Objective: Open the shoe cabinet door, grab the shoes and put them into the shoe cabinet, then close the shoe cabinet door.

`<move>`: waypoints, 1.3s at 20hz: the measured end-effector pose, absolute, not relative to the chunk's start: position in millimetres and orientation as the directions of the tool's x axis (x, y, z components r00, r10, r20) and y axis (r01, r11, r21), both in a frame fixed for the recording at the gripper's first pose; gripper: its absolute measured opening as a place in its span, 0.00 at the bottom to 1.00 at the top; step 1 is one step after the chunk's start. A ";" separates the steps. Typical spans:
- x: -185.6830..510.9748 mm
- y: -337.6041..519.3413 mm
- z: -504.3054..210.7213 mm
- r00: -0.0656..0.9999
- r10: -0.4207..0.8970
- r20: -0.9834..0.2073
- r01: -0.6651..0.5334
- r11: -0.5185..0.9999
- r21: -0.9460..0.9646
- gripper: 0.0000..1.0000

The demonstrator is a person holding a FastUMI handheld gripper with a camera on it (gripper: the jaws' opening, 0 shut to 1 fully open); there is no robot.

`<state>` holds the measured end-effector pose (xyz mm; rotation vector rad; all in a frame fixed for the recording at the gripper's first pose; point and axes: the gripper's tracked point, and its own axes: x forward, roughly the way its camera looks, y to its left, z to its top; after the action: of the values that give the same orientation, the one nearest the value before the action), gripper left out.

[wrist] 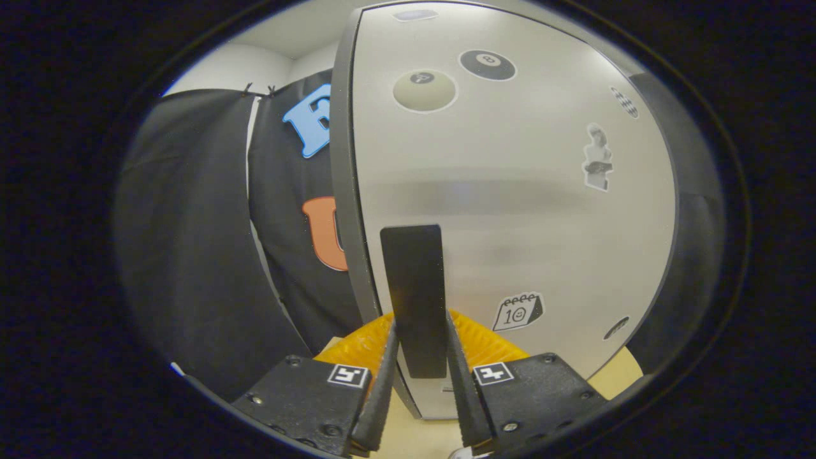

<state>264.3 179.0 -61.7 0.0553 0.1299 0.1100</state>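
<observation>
Jaws clamp the upright door handle (413, 299) — long axis vertical — on the cabinet door (510, 191)

The shoe cabinet door (510, 210) is pale grey with a dark frame and stands close ahead, with several stickers on its face. A dark, flat, upright handle (413, 299) sits near the door's left edge, low on the panel.

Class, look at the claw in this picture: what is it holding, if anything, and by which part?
The claw is shut on the black handle of the shoe cabinet door, its fingers pressing either side of the handle's lower part.
</observation>
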 end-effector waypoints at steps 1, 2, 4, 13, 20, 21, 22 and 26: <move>262.9 178.1 -61.9 0.987 0.101 -0.127 -0.095 0.994 0.054 0.43; 263.8 178.1 -62.0 0.987 0.094 -0.129 -0.087 0.995 0.054 0.42; 263.8 175.0 -62.6 0.989 0.078 -0.127 -0.074 0.997 0.038 0.40; 237.7 172.5 -62.6 0.979 0.146 -0.143 -0.142 0.989 0.034 0.28; 198.3 160.5 -62.5 0.970 0.203 -0.131 -0.199 0.979 0.044 0.28; 193.4 159.1 -62.5 0.968 0.211 -0.132 -0.207 0.977 0.043 0.28; 189.3 157.0 -61.9 0.967 0.218 -0.134 -0.214 0.976 0.042 0.27; 178.7 145.8 -64.3 0.961 0.239 -0.137 -0.237 0.971 0.036 0.27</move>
<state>178.7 145.8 -64.3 0.0193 0.1408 0.2412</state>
